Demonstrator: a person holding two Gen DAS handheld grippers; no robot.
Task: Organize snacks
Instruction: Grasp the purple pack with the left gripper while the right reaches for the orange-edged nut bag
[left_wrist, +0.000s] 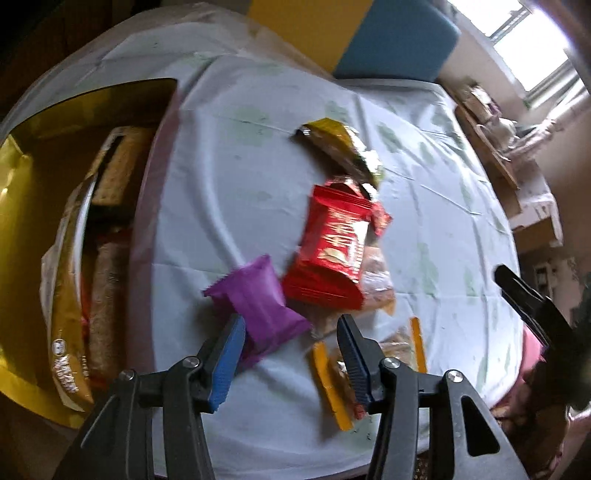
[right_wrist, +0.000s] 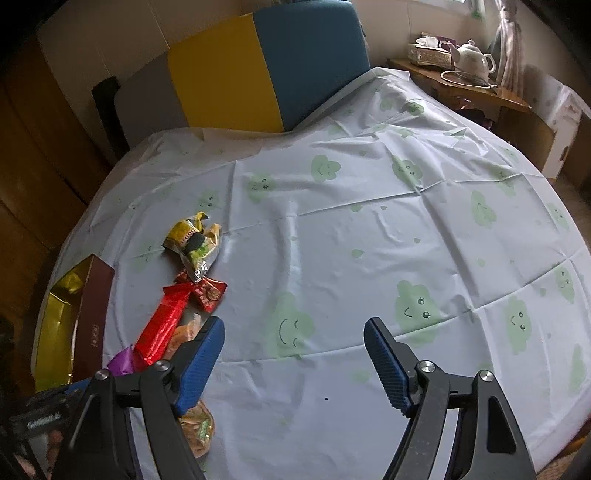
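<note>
My left gripper (left_wrist: 291, 332) is open, its blue pads either side of a purple snack packet (left_wrist: 260, 302) that lies on the tablecloth; it touches no pad that I can see. A red packet (left_wrist: 332, 251) and a yellow-green packet (left_wrist: 343, 147) lie beyond it, and orange-edged clear packets (left_wrist: 332, 384) lie under the right finger. A gold-lined box (left_wrist: 44, 192) with several snacks inside stands at the left. My right gripper (right_wrist: 293, 332) is open and empty over bare cloth, right of the same snack row: the red packet (right_wrist: 162, 325) and the yellow-green packet (right_wrist: 194, 240).
The round table carries a white cloth with green cloud faces (right_wrist: 369, 240). A yellow and blue chair back (right_wrist: 266, 66) stands behind it. A side shelf with a teapot (right_wrist: 474, 61) is at the far right. The box (right_wrist: 94, 317) sits near the table's left edge.
</note>
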